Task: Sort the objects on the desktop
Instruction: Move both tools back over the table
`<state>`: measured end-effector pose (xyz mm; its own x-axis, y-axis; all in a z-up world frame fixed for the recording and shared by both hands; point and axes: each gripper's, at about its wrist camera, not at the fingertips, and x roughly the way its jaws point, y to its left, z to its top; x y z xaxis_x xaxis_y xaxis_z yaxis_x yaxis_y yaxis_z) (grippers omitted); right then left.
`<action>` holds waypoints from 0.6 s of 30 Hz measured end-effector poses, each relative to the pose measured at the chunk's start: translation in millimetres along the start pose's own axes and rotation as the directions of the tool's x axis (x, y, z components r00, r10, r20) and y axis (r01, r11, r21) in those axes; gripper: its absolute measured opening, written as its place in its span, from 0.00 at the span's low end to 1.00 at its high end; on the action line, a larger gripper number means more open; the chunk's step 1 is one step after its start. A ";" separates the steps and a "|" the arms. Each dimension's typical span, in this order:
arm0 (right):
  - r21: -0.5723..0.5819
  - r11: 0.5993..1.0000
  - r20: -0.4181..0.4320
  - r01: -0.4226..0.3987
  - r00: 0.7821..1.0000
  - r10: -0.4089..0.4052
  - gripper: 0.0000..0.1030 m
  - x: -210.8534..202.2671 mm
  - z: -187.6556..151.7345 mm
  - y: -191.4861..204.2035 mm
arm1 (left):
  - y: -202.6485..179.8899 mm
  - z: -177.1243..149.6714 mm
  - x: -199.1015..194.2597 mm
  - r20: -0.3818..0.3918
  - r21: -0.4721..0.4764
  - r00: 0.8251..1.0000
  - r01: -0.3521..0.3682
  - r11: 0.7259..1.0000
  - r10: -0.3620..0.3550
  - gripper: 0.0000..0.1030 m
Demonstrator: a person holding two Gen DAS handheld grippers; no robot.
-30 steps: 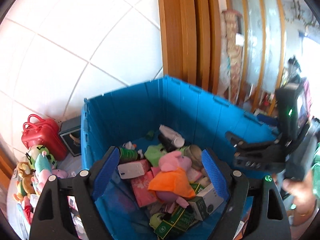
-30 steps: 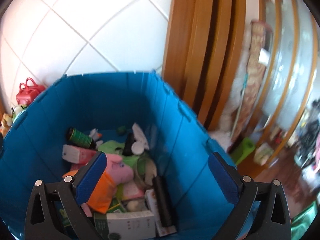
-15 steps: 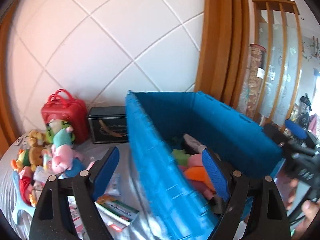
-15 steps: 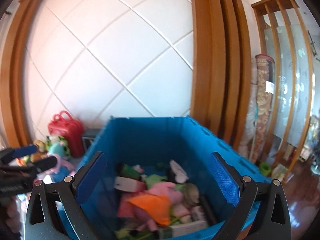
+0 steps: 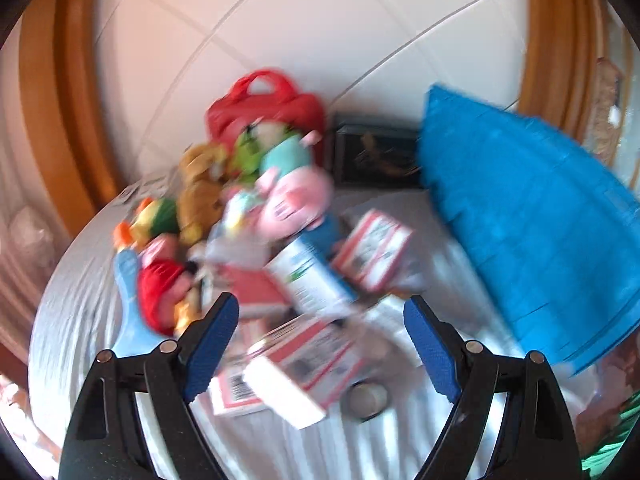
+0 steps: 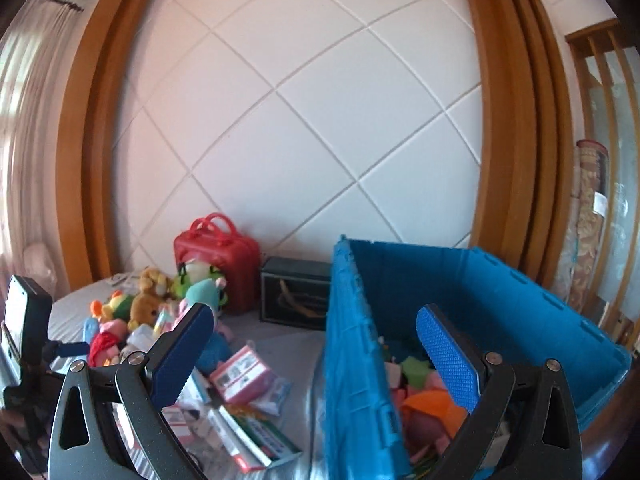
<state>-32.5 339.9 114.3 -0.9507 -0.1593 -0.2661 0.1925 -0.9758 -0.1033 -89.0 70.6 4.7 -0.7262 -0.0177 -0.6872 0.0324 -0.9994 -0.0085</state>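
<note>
A blue crate (image 6: 500,304) stands on the right of the table, with an orange-and-pink plush (image 6: 432,408) and other items inside; its outer wall shows in the left wrist view (image 5: 532,232). My left gripper (image 5: 320,344) is open and empty above a blurred heap of red-and-white boxes (image 5: 304,356) and plush toys (image 5: 288,196). My right gripper (image 6: 316,356) is open and empty, straddling the crate's left wall. The left gripper's body shows at the right wrist view's left edge (image 6: 24,340).
A red toy suitcase (image 6: 218,256) and a dark box (image 6: 296,296) stand against the white tiled wall. Plush toys (image 6: 148,300) and pink boxes (image 6: 240,374) cover the white tablecloth left of the crate. A small round tin (image 5: 366,400) lies near my left fingers.
Both grippers have swung left away from the crate's inside. The left one now faces the heap on the table; the right one now looks over the crate's left wall.
</note>
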 end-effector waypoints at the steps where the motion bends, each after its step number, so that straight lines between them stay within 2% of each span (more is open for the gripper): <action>1: -0.015 1.000 -0.019 -0.015 1.000 0.014 1.00 5.2 -5.7 11.8 | 10.6 -6.4 6.9 -0.027 -0.002 0.999 -0.026 1.000 0.026 0.82; 5: -0.058 0.997 -0.108 -0.057 0.993 0.050 1.00 30.6 -38.4 49.2 | 58.6 -43.5 34.8 -0.134 -0.037 0.985 -0.115 0.993 0.109 0.82; 7: -0.073 0.995 -0.157 -0.068 0.986 0.056 1.00 47.5 -57.5 57.5 | 75.5 -60.9 43.9 -0.185 -0.071 0.977 -0.118 0.990 0.103 0.82; 9: -0.085 0.993 -0.250 -0.084 0.966 0.061 1.00 69.9 -85.1 68.2 | 84.7 -71.3 53.4 -0.225 -0.096 0.971 -0.106 0.990 0.082 0.82; 12: -0.085 0.992 -0.367 -0.095 0.928 0.058 1.00 95.7 -121.3 76.1 | 87.6 -71.5 63.5 -0.240 -0.112 0.969 -0.079 0.991 0.050 0.82; 14: -0.056 0.993 -0.426 -0.103 0.902 0.069 1.00 104.2 -138.6 72.5 | 85.6 -61.4 73.0 -0.220 -0.103 0.974 -0.079 0.992 0.055 0.82; 18: -0.026 0.996 -0.497 -0.085 0.866 0.061 1.00 115.1 -157.3 63.7 | 81.3 -35.0 102.1 -0.176 -0.070 0.968 -0.195 0.978 0.180 0.82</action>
<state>-91.4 282.9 -73.6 -0.6902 -0.1230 -0.7131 0.2790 -0.9545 -0.1054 -136.5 -11.5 -91.6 -0.5761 -0.1919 -0.7945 0.2210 -0.9724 0.0746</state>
